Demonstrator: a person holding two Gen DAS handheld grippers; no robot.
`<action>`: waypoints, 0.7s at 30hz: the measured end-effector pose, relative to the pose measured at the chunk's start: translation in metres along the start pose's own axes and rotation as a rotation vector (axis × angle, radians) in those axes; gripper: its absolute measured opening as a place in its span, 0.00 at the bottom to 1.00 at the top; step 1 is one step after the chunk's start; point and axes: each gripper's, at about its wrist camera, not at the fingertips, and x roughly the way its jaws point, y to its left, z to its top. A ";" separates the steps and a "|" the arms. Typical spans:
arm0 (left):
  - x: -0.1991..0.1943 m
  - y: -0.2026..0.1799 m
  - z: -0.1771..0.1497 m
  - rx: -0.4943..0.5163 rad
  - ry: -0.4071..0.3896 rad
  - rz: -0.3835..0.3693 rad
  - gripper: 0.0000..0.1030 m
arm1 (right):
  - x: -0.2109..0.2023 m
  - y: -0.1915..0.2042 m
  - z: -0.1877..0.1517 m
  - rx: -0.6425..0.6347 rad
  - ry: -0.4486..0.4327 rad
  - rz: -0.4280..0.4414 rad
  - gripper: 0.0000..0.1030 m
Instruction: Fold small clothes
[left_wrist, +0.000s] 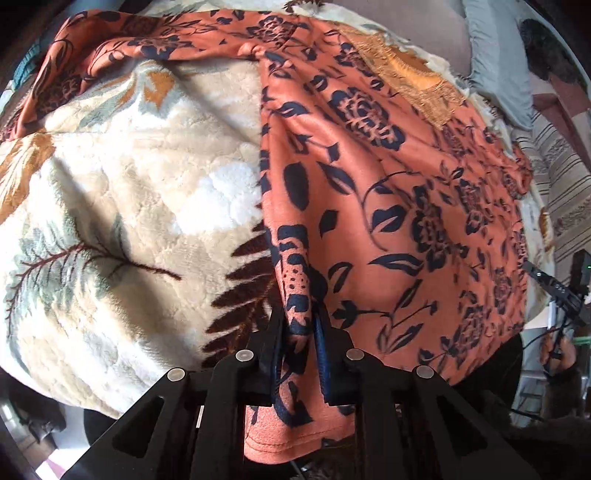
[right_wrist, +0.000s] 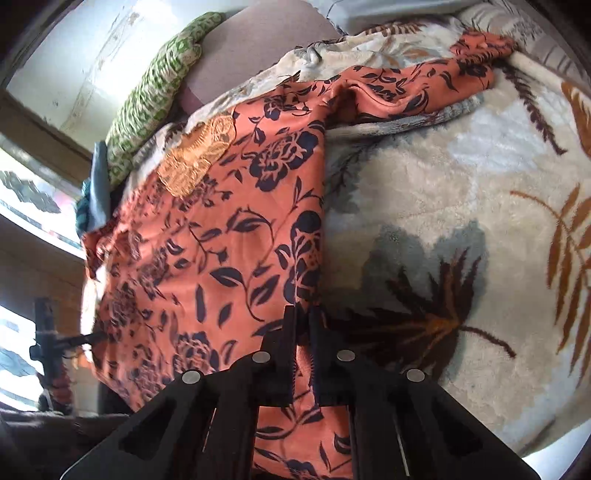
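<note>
An orange garment with a dark blue flower print (left_wrist: 388, 206) lies spread on a cream plush blanket (left_wrist: 129, 177). It has a gold lace patch (left_wrist: 413, 77) near its far end and a sleeve stretching to the far left. My left gripper (left_wrist: 300, 314) is shut on the garment's near left edge, with cloth bunched between the fingers. In the right wrist view the same garment (right_wrist: 221, 229) lies to the left, and my right gripper (right_wrist: 303, 317) is shut on its near right edge. The other gripper (left_wrist: 554, 288) shows at the left wrist view's right edge.
The blanket (right_wrist: 443, 206) has leaf patterns and covers a bed. A green patterned cushion (right_wrist: 155, 92) and a brown surface lie beyond the garment. A grey cloth (left_wrist: 495, 55) lies at the far right. A window and wall stand to the left in the right wrist view.
</note>
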 end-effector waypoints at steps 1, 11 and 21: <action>0.003 0.003 0.000 -0.018 0.017 -0.003 0.14 | 0.004 -0.005 -0.001 0.001 0.019 -0.044 0.05; -0.075 -0.076 0.047 0.132 -0.210 0.007 0.60 | -0.073 -0.085 0.068 0.225 -0.214 -0.054 0.30; 0.051 -0.183 0.187 0.070 -0.100 -0.024 0.59 | -0.098 -0.219 0.207 0.547 -0.401 -0.115 0.50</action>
